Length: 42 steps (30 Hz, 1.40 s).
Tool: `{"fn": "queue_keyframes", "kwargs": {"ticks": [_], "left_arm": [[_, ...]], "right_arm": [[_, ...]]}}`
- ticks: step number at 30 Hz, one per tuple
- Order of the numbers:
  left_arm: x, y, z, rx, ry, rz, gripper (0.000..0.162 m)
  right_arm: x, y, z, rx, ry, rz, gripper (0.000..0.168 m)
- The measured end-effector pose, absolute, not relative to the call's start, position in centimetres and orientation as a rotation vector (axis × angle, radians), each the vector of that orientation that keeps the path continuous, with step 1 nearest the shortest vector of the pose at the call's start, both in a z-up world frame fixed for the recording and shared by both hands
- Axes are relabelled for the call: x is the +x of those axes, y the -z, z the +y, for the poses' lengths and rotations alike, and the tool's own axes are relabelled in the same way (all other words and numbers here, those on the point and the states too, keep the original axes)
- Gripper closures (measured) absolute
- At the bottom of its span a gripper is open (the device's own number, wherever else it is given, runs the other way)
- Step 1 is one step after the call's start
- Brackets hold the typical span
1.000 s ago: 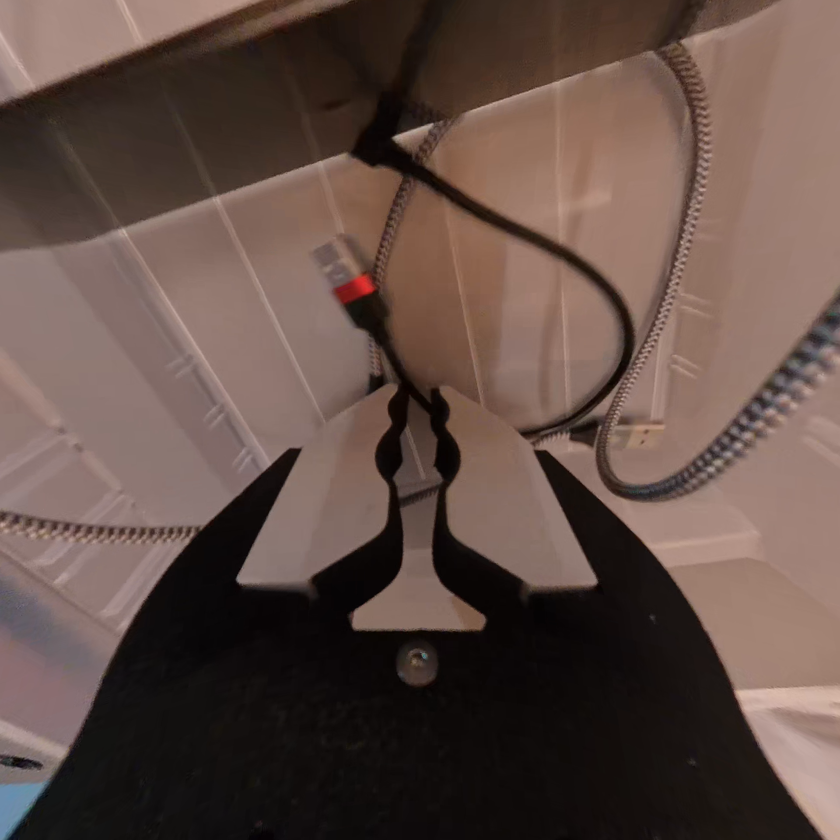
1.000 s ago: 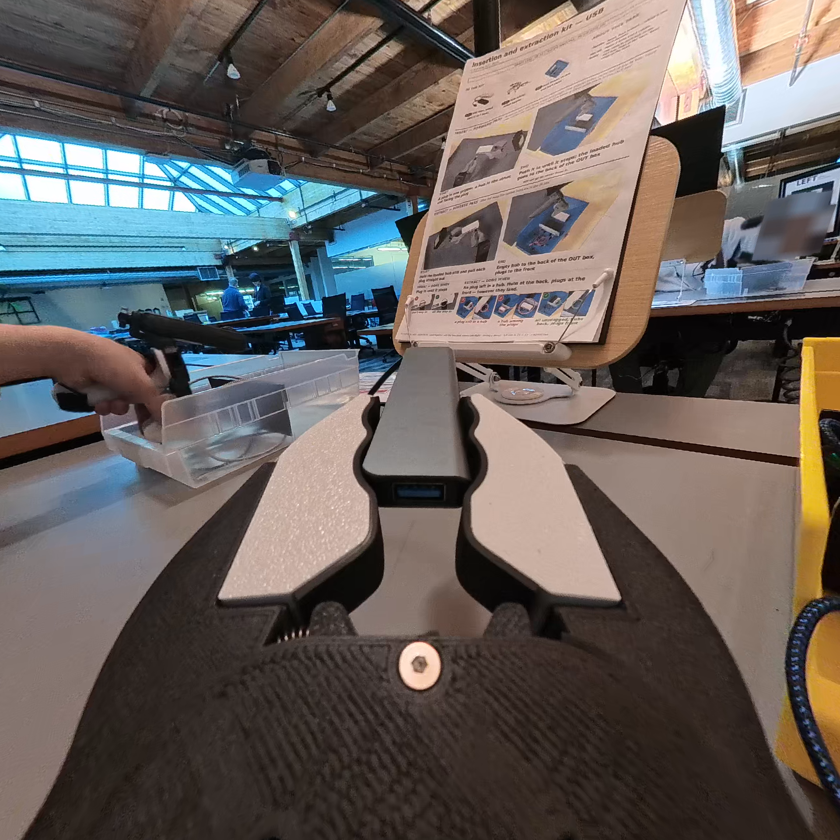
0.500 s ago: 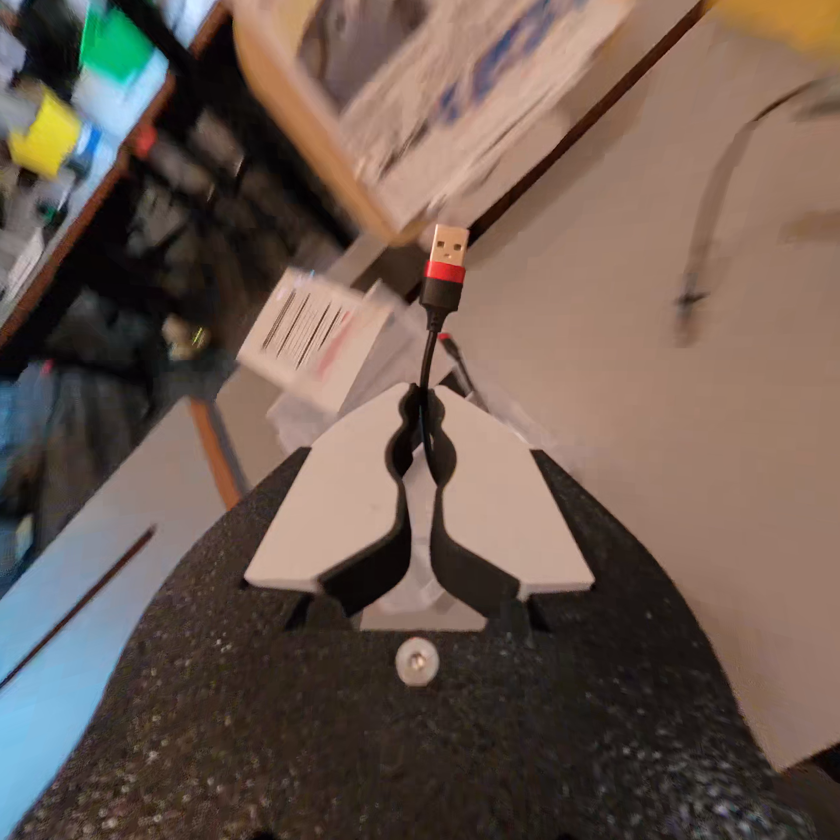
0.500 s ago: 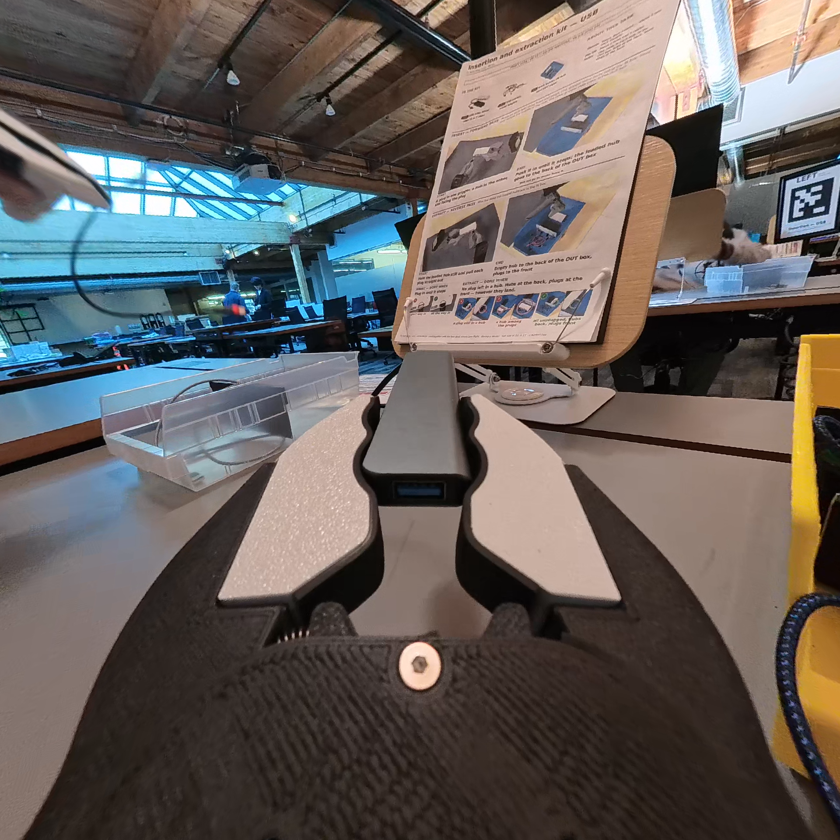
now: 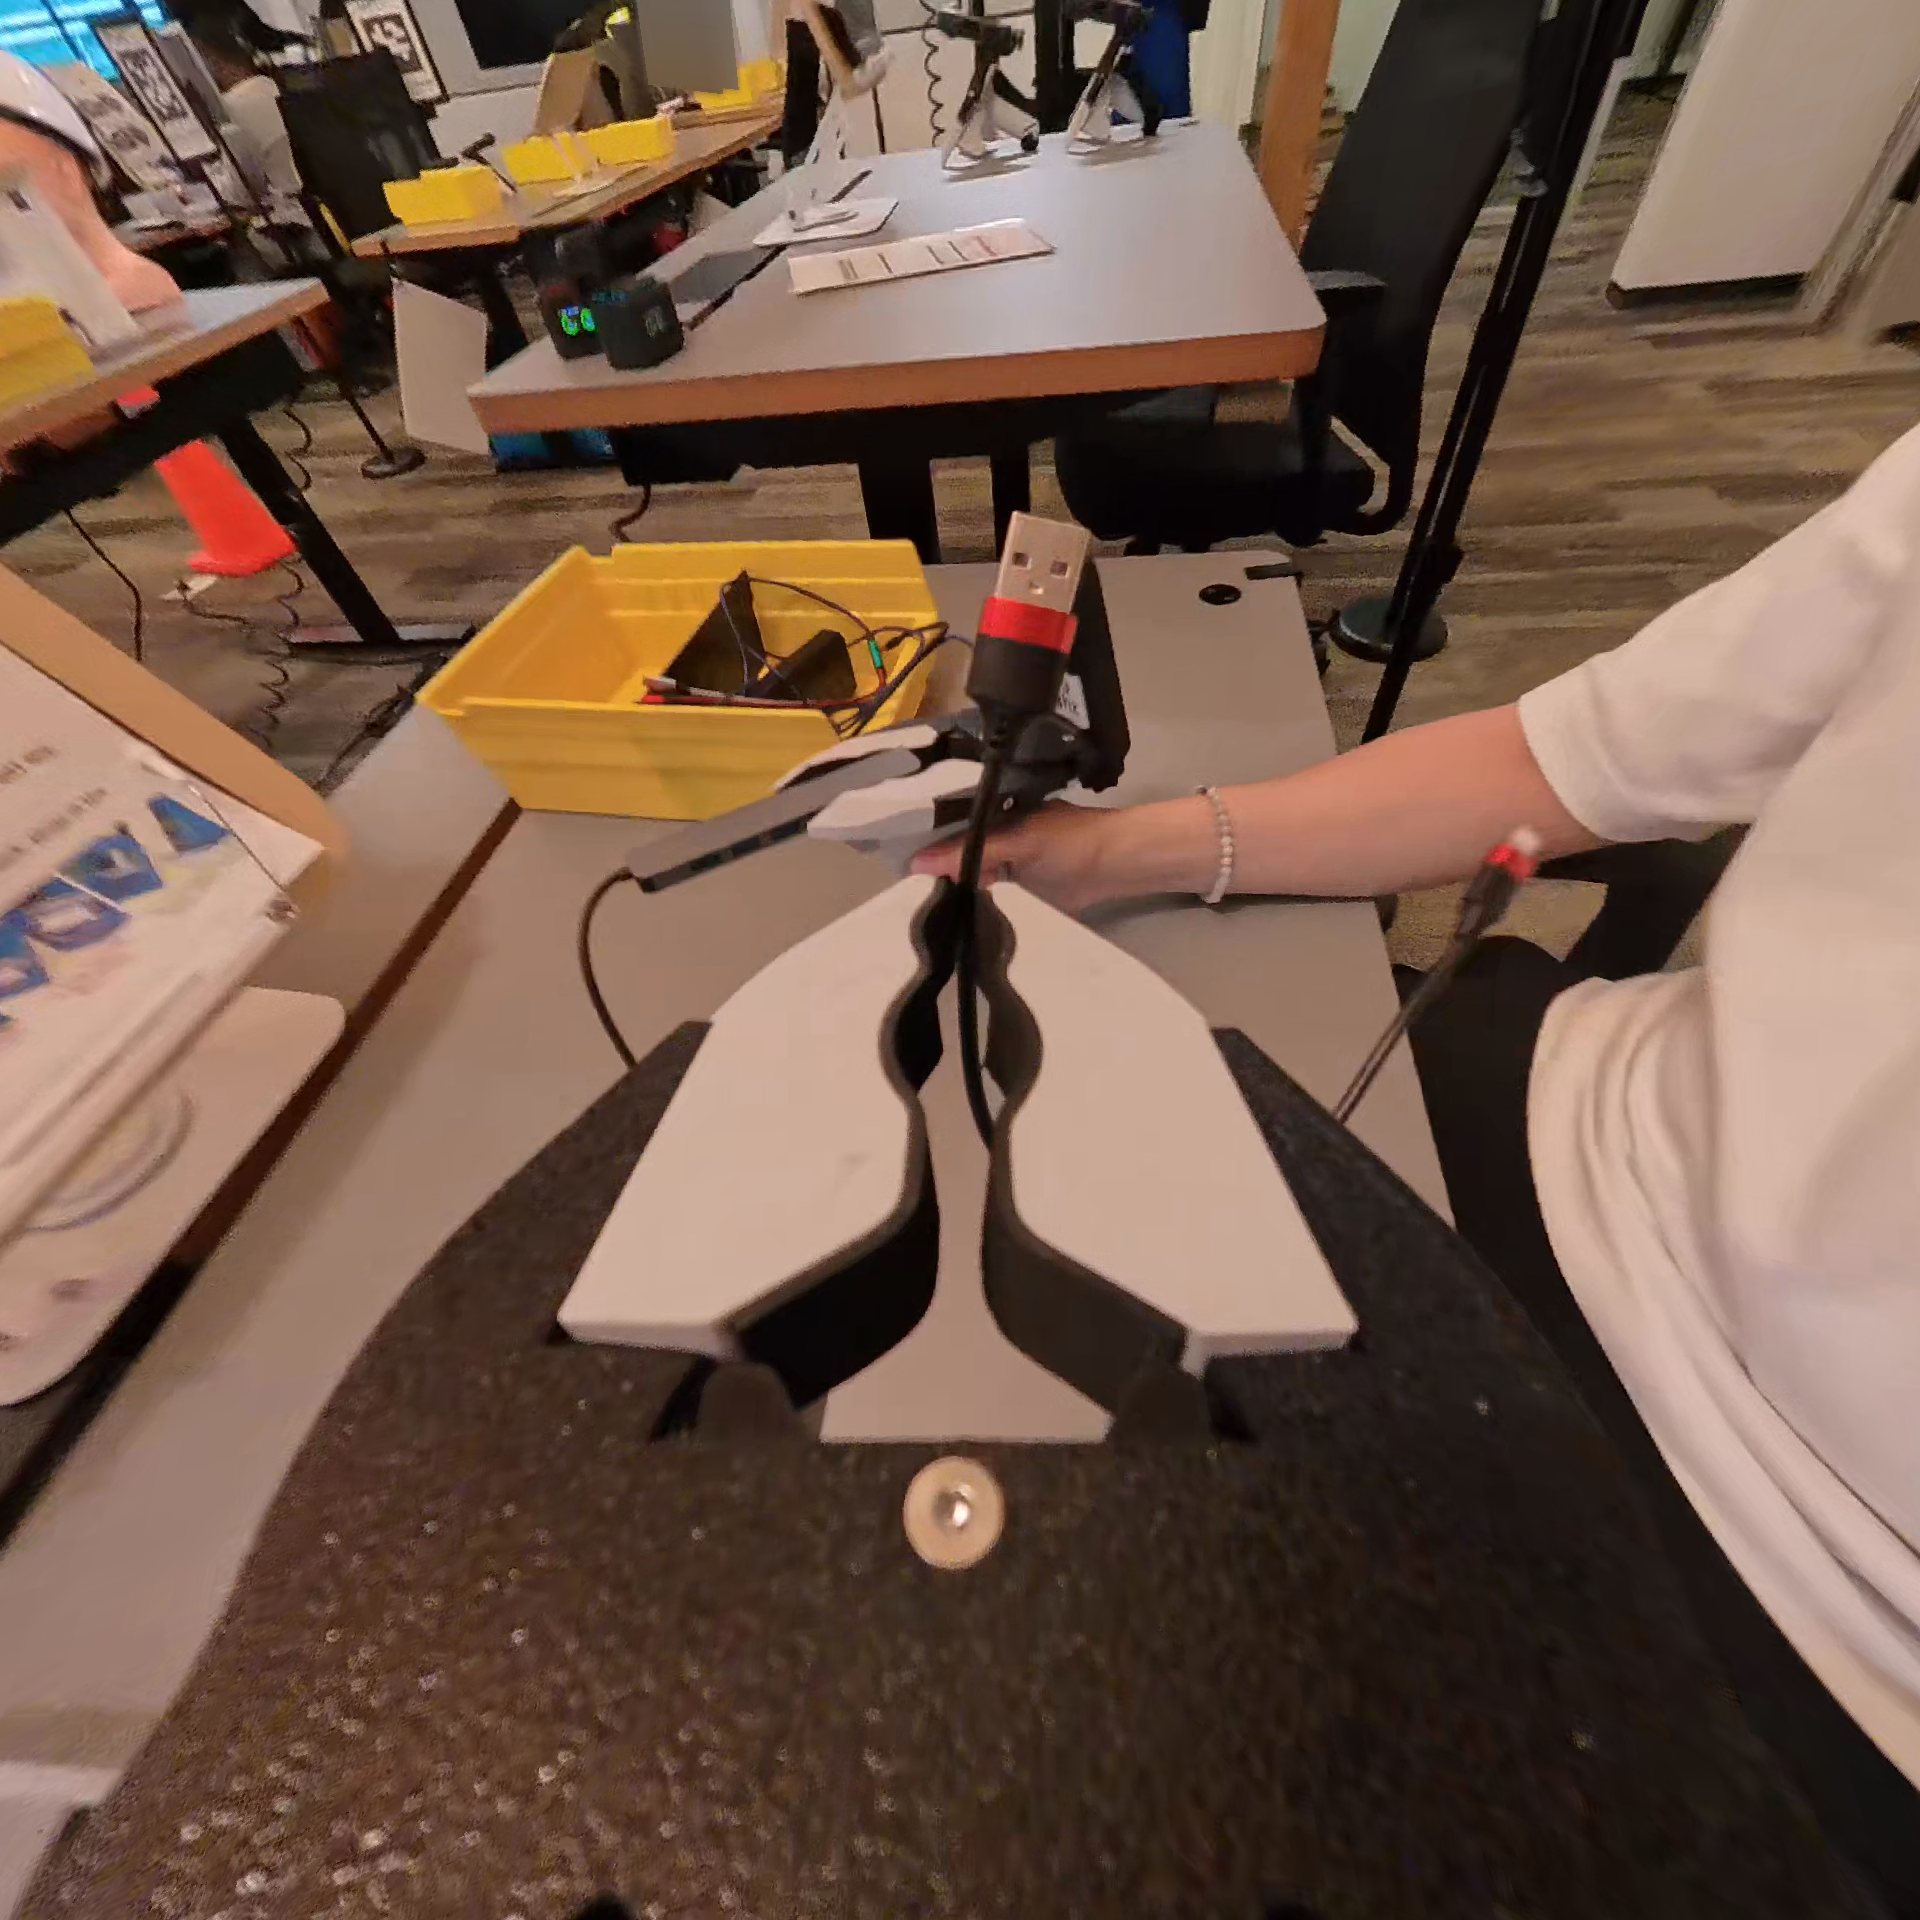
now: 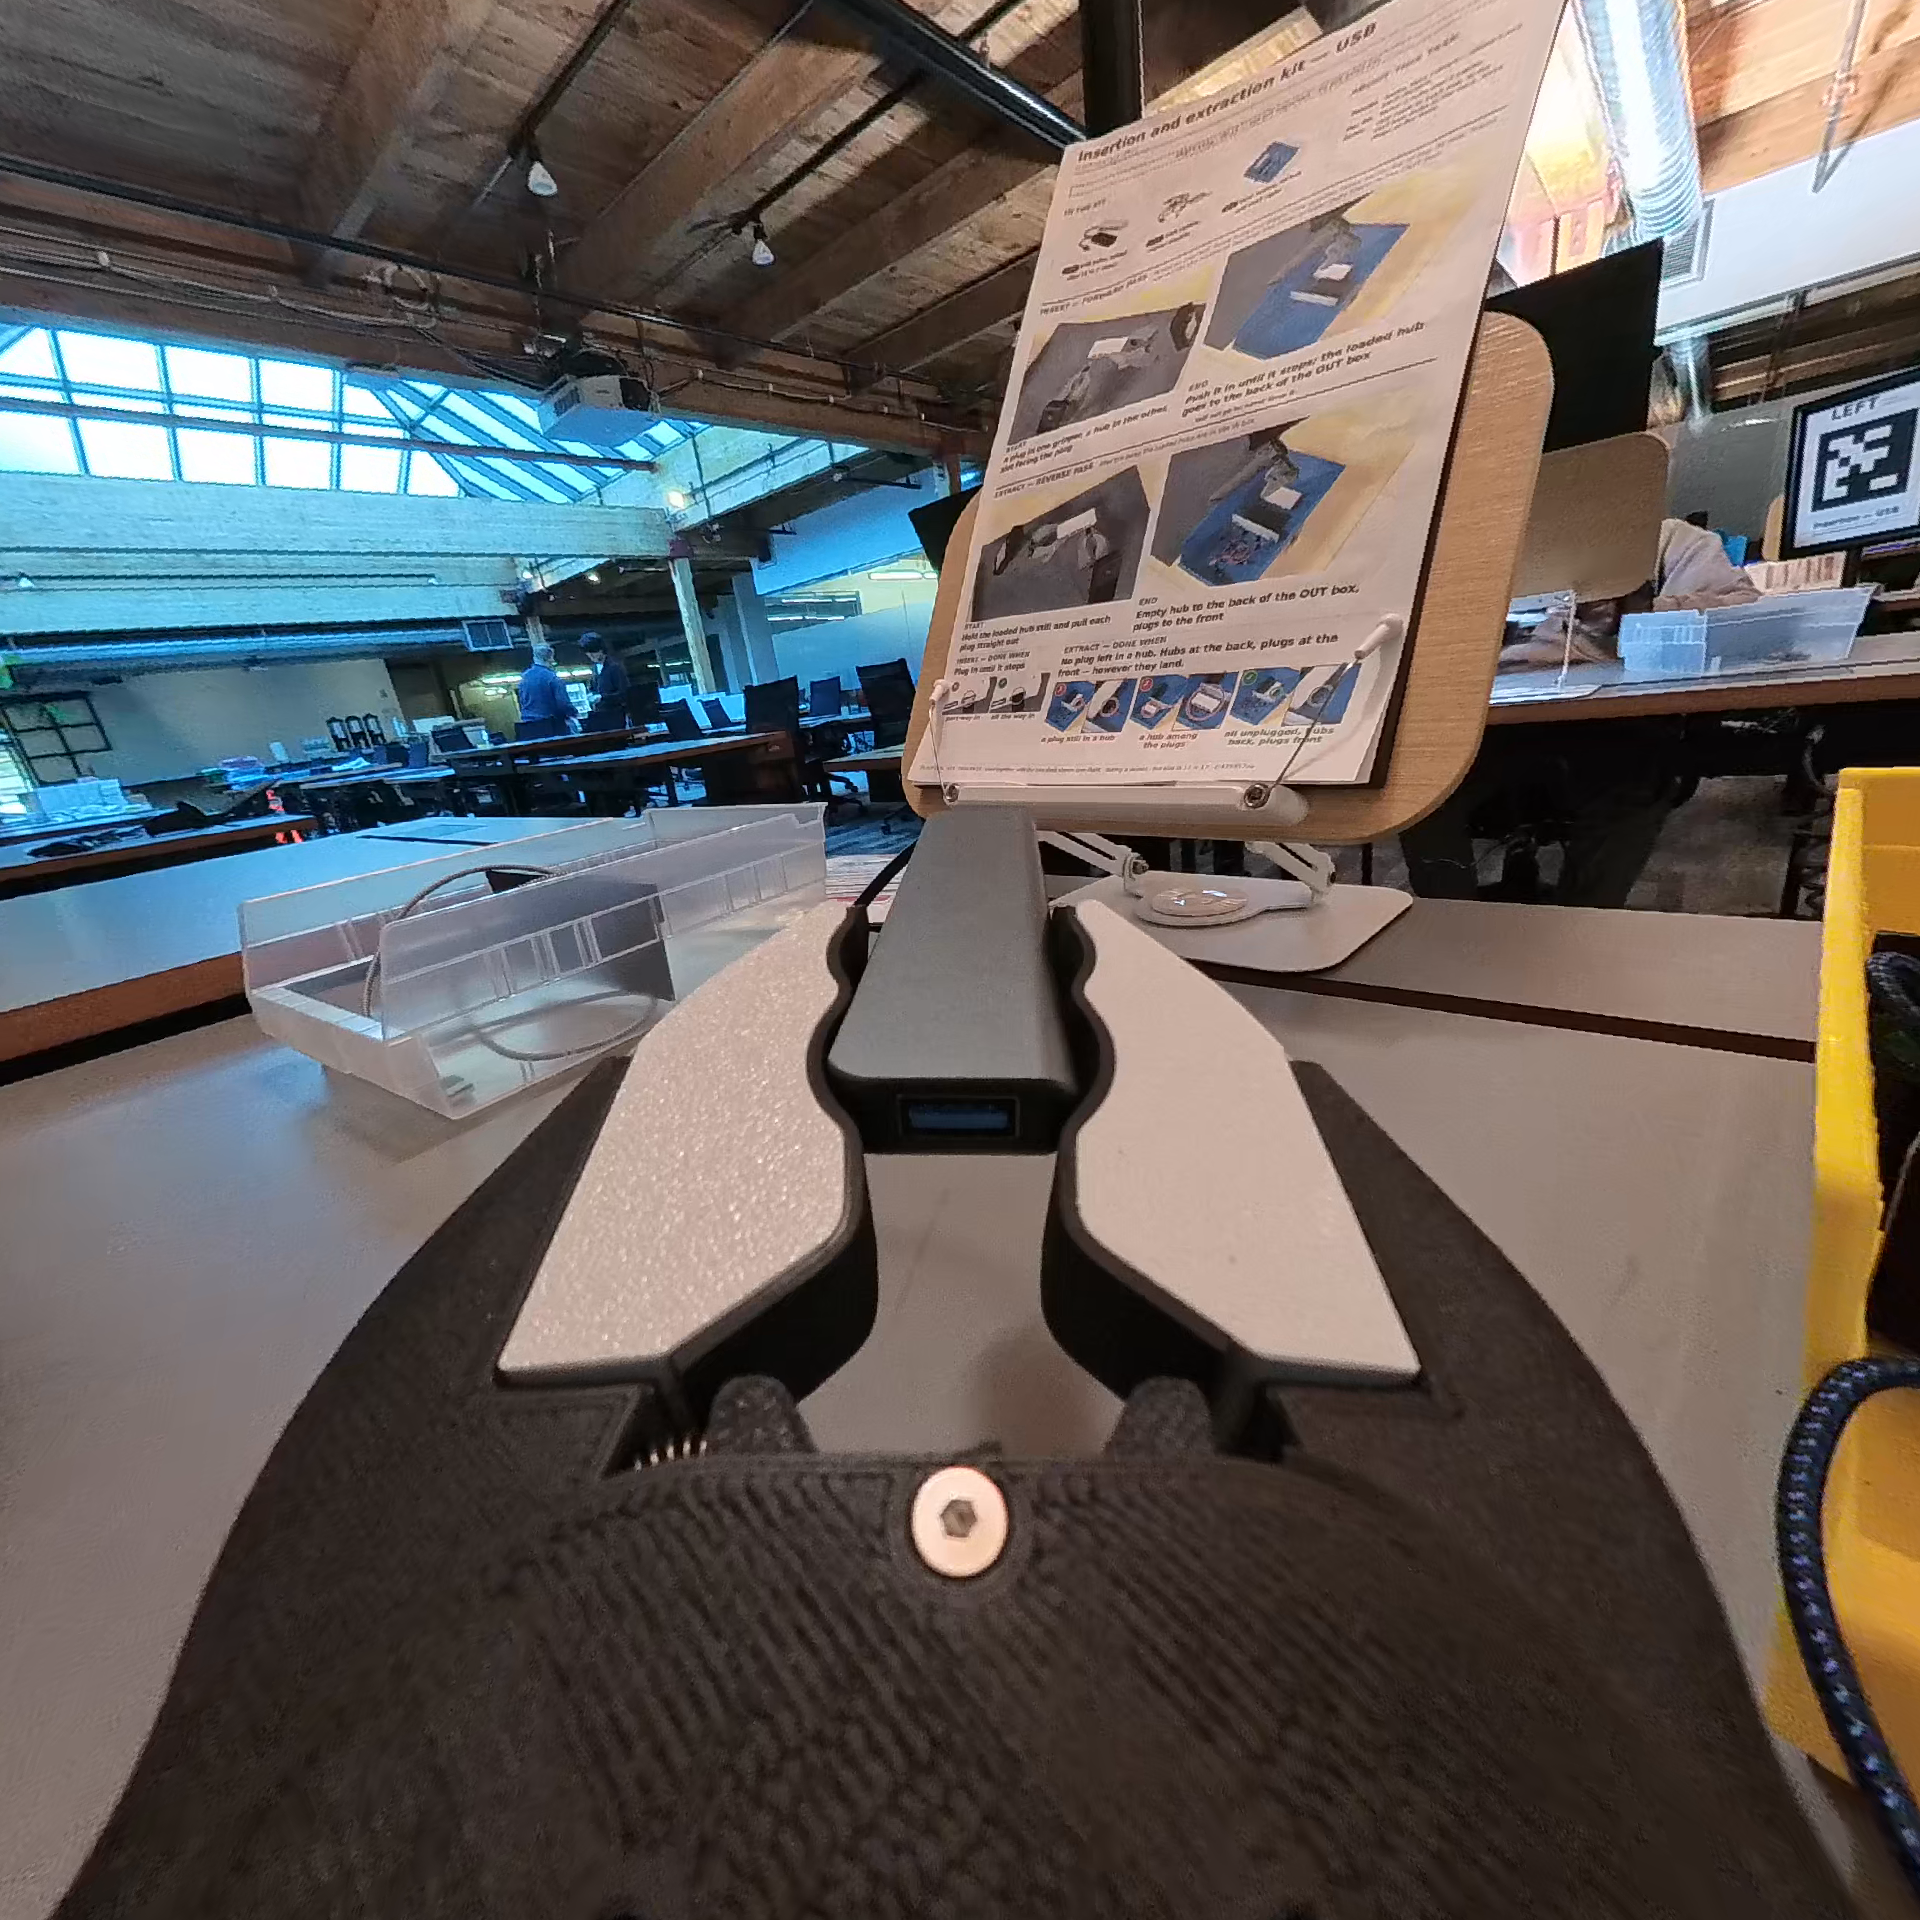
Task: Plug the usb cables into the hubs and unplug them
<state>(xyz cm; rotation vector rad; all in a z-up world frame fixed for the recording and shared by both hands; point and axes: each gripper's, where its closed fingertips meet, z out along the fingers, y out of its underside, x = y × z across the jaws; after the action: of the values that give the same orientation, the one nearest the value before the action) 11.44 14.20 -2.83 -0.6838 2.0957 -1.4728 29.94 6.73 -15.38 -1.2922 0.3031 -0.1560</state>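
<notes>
Two sets of fingers are busy: my left gripper [image 5: 961, 914] pinches a thin black cable [image 5: 968, 997] just below its plug [image 5: 1029, 613], which stands upright above the fingertips with its red collar and bare metal end, well apart from the hub. My right gripper [image 6: 954, 935] clamps the dark grey hub [image 6: 961, 956] between both pads, its blue port facing back at the camera. It hovers just above the grey surface [image 6: 208, 1226], with a yellow bin [image 5: 644, 665] of cables beside it, a clear tray [image 6: 499, 966] to the left and an instruction sheet [image 6: 1216, 447] on a stand ahead
</notes>
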Motion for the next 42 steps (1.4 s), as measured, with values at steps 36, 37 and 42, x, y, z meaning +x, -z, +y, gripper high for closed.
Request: {"fn": "queue_keyframes", "kwargs": {"ticks": [36,37,42], "left_arm": [[16.7,17.2,13.0,-1.092,1.761,1.531,0.160],[16.8,17.9,13.6,-1.041,1.586,1.550,0.160],[16.4,15.8,19.3,-0.745,0.560,1.440,0.160]], "right_arm": [[30.4,15.3,6.8,-1.241,-0.024,0.352,0.133],[30.4,15.3,6.8,-1.241,-0.025,0.352,0.133],[30.3,15.4,6.9,-1.249,-0.024,0.346,0.133]]}}
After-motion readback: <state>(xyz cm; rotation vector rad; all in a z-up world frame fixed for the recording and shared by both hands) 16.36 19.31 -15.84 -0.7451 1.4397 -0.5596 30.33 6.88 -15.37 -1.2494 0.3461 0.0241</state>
